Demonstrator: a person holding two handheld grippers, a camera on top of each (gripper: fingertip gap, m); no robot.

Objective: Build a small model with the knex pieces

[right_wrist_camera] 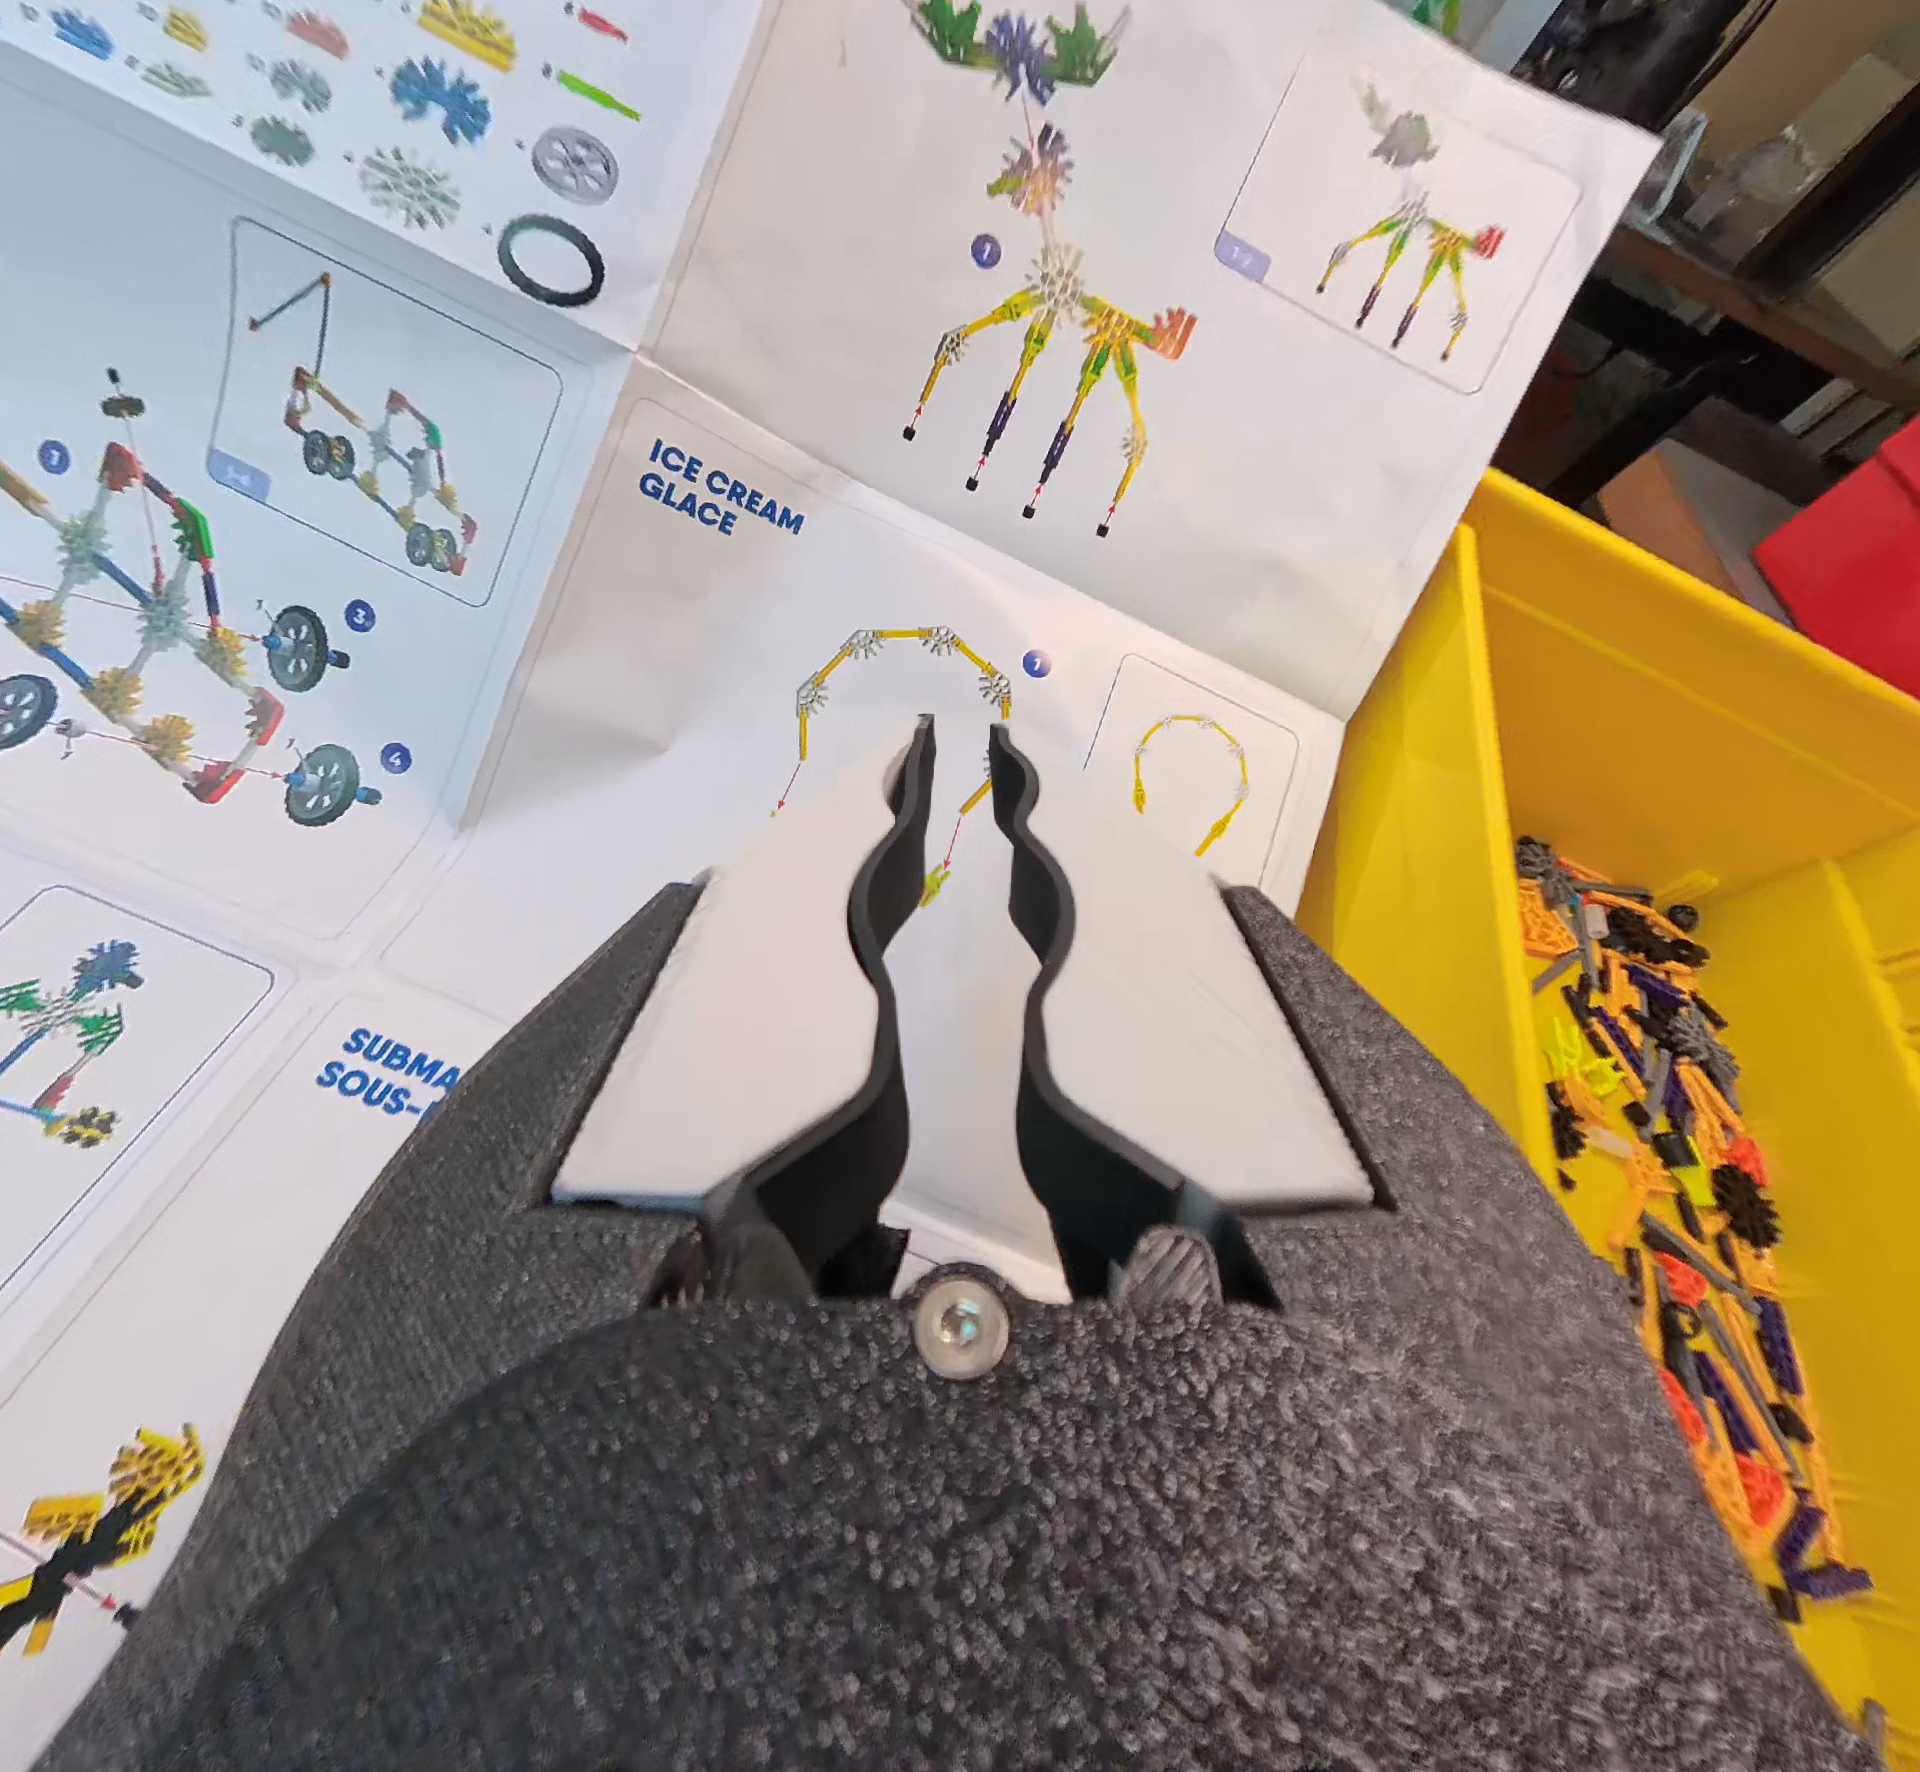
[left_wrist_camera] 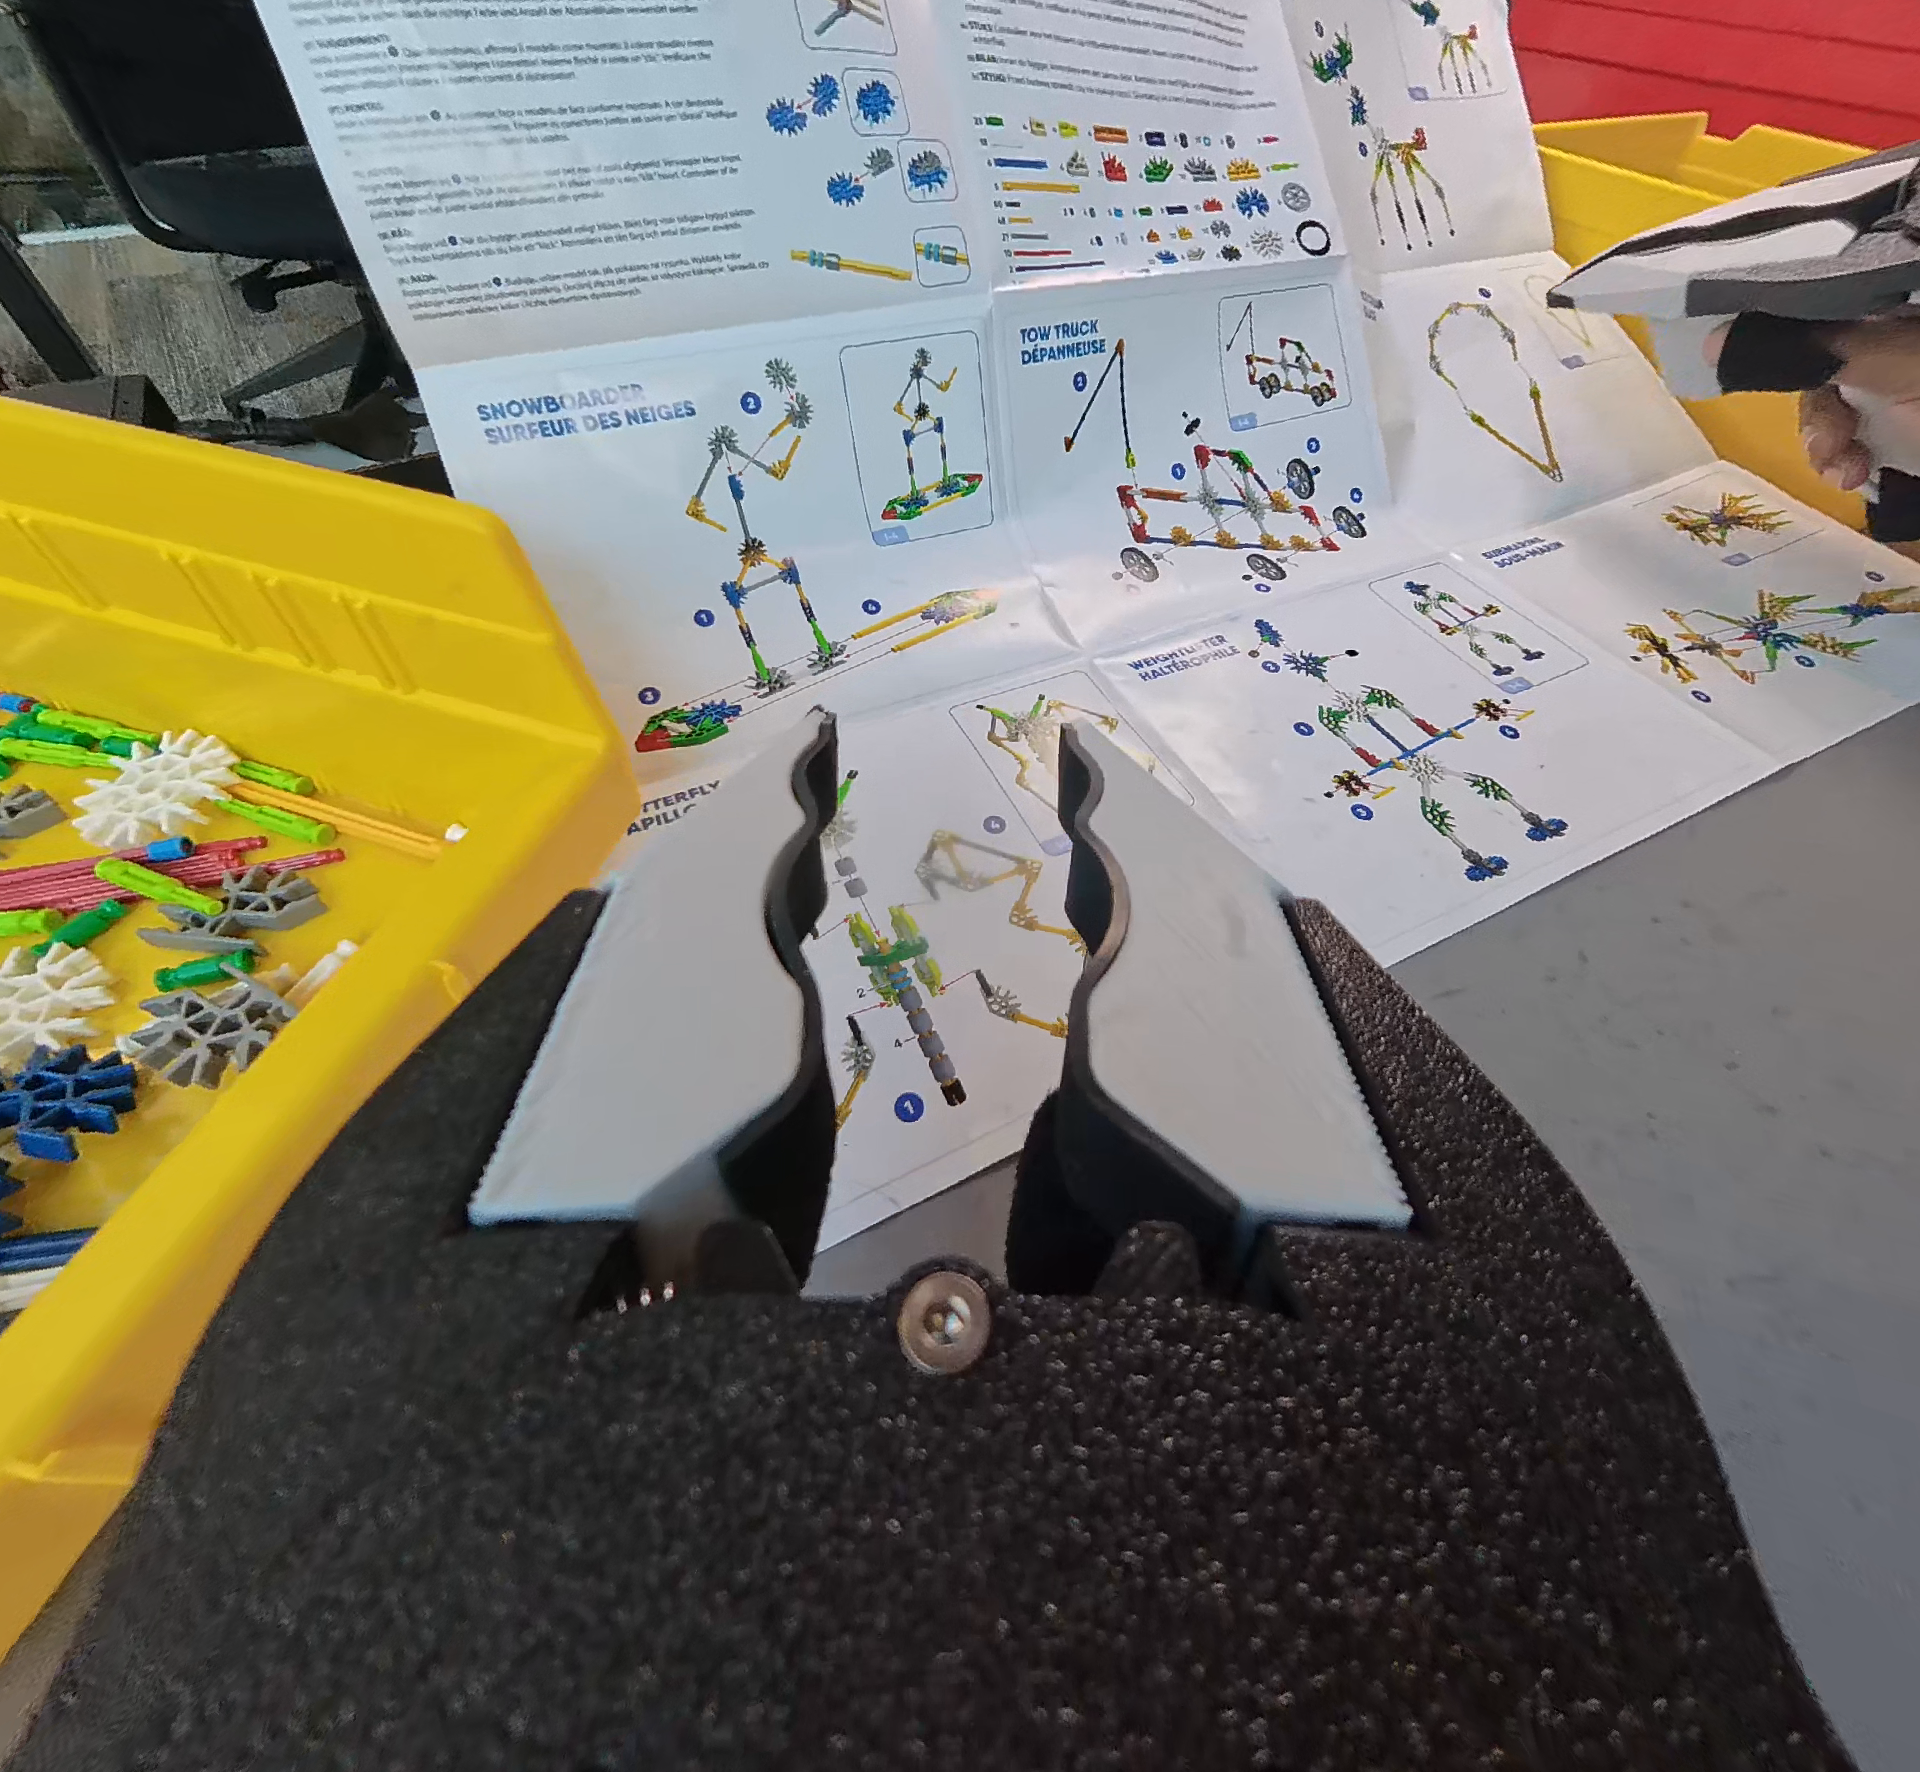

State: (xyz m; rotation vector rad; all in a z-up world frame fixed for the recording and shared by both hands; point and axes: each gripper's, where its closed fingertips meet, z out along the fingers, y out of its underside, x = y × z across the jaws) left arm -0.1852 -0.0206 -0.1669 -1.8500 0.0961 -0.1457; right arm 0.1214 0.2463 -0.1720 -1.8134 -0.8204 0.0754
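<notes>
Left gripper (left_wrist_camera: pixel 945 735) hung just above the near edge of the instruction sheet (left_wrist_camera: pixel 1195 496), jaws spread wide, nothing between them. The sheet was unfolded; its lower part lay flat on the grey tabletop (left_wrist_camera: pixel 1714 1099) and its upper part was propped up at the back. Touching the sheet's left edge sat a yellow bin (left_wrist_camera: pixel 343 600) at the tabletop's left side, holding loose building-toy pieces: white snowflake connector (left_wrist_camera: pixel 156 782), grey connectors (left_wrist_camera: pixel 213 1021), blue connector (left_wrist_camera: pixel 62 1099), green rods (left_wrist_camera: pixel 156 881), red rods (left_wrist_camera: pixel 83 875). Right gripper (right_wrist_camera: pixel 958 725) was over the sheet's right part, jaws narrowly parted, a slim gap at the tips, gripping nothing; in the left wrist view it showed at the right edge (left_wrist_camera: pixel 1558 299), held by a hand (left_wrist_camera: pixel 1860 434). Second yellow bin (right_wrist_camera: pixel 1662 683) stood against the sheet's right edge, with orange, black and purple pieces (right_wrist_camera: pixel 1683 1151) piled inside. Red bin (left_wrist_camera: pixel 1714 39) stood behind it, at the back right.
</notes>
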